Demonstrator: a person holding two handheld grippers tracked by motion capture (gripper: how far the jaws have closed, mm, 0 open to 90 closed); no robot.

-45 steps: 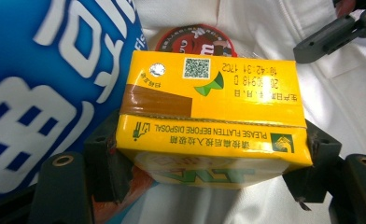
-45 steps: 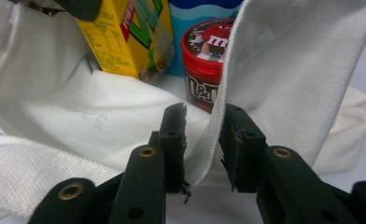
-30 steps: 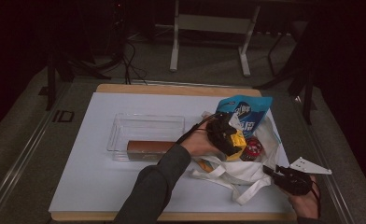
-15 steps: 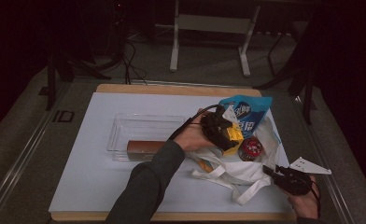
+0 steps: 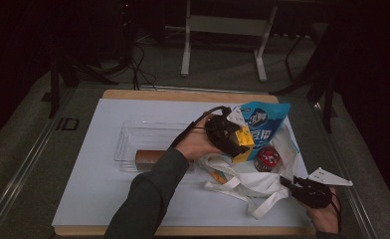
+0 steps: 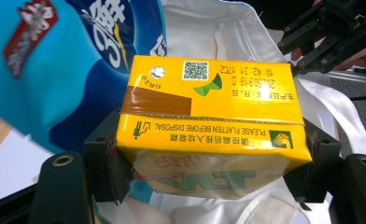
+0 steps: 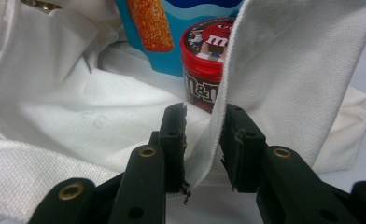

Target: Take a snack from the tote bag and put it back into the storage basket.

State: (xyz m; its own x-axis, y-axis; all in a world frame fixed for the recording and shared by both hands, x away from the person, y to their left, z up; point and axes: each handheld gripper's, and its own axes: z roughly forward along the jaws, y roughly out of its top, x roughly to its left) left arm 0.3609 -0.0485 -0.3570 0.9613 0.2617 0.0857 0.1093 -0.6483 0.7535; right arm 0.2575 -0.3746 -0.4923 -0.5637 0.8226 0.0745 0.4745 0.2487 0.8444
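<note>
Carton (image 6: 209,130), yellow, sits crosswise between the left gripper's (image 5: 228,137) jaws, clamped at its two short ends; its long axis runs from one jaw to the other. In the high view the carton (image 5: 243,144) hangs above the mouth of the white bag (image 5: 247,181), at about 12 o'clock from the bag's middle and just beside the blue pack (image 5: 262,127) that stands in it. A red candy tub (image 5: 267,158) lies in the bag at 4 o'clock from the carton.

Clear tray (image 5: 133,139) lies at 9 o'clock from the carton, well apart, with a brown bar (image 5: 150,157) along its near wall. My reading: the carton goes to that tray, so the coming move runs toward 9 o'clock. The left hand holds the carton; the right is well away, at the table's (image 5: 83,199) 5 o'clock corner.

Right gripper (image 7: 203,140): jaws narrowly apart, the bag's cloth edge (image 7: 218,121) passing between them. The cloth lies against the right-hand jaw; whether both jaws press it I cannot tell. It seems to hold the bag mouth open.

Against the earlier frames: the carton was lower, down in the bag mouth at the left hand's 3 o'clock; now it is lifted and sits slightly toward 9 o'clock. Bag, tub, tray and bar lie as before. The right hand has not shifted.
</note>
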